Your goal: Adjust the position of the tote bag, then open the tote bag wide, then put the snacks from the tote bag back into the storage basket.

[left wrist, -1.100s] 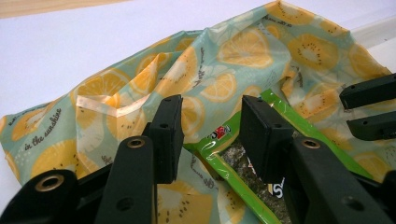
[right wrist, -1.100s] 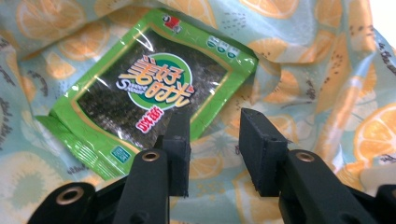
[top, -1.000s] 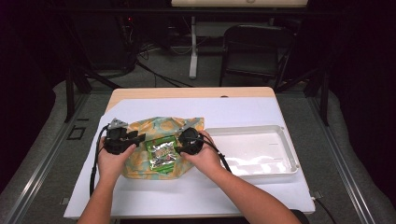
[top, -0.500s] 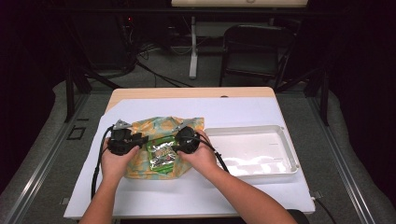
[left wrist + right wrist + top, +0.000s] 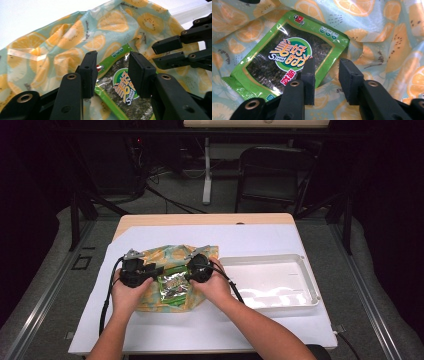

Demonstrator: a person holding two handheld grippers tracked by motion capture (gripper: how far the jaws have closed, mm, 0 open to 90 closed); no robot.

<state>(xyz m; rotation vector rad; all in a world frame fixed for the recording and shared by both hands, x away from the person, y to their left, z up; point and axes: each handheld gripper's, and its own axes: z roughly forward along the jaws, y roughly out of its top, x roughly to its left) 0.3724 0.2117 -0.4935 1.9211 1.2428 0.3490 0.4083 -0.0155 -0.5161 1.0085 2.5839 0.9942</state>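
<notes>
Hovering over the seaweed packet [image 5: 173, 287] on the fruit-print bag [image 5: 150, 257], we hold our left gripper [image 5: 112, 72] and right gripper [image 5: 325, 81] open, their jaws just opening and closing respectively.

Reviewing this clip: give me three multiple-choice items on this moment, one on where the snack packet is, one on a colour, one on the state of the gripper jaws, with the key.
1. Where does the green seaweed packet lie?
A. in the white tray
B. on the fruit-print bag
C. on the floor

2. What colour is the tray at the right of the table?
A. white
B. red
C. black

3. How do the jaws of the left gripper and the right gripper stand?
A. both clamped on the tray
B. both shut tight, pads together
C. both apart, with a gap between the pads

Key: 1 B, the packet rests on the fruit-print bag between the two grippers. 2 A, the tray is white in the high view. 3 C, each gripper view shows a clear gap between its pads, nothing pinched.
</notes>
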